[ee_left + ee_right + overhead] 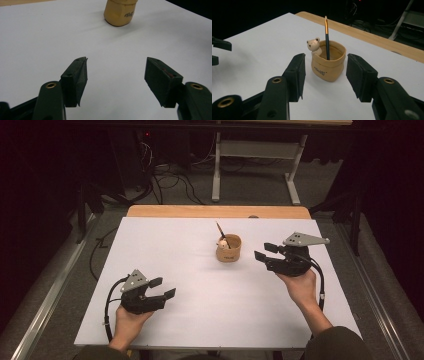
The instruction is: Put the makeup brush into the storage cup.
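Note:
A tan pot [229,248] shaped like a soft bag stands near the middle of the white table top [200,290]. A small bear figure [314,46] leans on its rim and a dark pen [327,40] with a gold end stands inside. My right gripper [263,252] is open just right of the pot, its jaws pointing at it with a gap between; in the right gripper view the pot [328,62] sits ahead between the jaws, untouched. My left gripper [164,288] is open and empty at the front left, and its view shows the pot [120,12] far ahead.
A wooden table edge [218,211] runs along the back of the white top. Beyond it stand a white metal frame [255,165] and cables on the floor. The white surface between the two grippers is bare.

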`<state>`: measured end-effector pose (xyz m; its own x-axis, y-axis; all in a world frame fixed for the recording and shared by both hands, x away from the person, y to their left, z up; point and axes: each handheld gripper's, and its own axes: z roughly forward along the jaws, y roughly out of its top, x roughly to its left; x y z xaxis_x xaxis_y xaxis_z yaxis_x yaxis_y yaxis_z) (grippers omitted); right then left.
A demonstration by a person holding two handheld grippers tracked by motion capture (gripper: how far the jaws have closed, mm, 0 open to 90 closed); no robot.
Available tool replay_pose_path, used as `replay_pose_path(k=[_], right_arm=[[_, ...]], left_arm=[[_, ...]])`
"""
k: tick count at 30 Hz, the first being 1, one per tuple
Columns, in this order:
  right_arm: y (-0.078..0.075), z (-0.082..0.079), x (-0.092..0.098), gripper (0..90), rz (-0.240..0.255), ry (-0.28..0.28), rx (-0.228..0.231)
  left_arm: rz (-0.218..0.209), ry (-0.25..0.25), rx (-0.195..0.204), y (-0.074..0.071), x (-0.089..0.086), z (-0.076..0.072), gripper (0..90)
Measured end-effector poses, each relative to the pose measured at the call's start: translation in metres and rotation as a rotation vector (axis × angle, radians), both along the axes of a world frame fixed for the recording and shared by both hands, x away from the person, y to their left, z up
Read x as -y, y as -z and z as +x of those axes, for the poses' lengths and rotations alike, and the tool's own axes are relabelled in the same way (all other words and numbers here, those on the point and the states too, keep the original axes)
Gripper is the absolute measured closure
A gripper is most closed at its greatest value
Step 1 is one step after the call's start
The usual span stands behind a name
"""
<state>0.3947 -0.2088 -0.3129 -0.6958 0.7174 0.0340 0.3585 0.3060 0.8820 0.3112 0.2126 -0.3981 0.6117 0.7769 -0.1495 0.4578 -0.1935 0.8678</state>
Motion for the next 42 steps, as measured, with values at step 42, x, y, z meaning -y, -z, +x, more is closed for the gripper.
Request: replay_pose_path(k=[42], right_arm=[[0.015, -0.031, 0.022, 51.8, 0.066, 0.007, 0.005]], left_arm=[[-0.004, 0.002, 0.002, 0.000, 0.000, 0.000, 35.3]])
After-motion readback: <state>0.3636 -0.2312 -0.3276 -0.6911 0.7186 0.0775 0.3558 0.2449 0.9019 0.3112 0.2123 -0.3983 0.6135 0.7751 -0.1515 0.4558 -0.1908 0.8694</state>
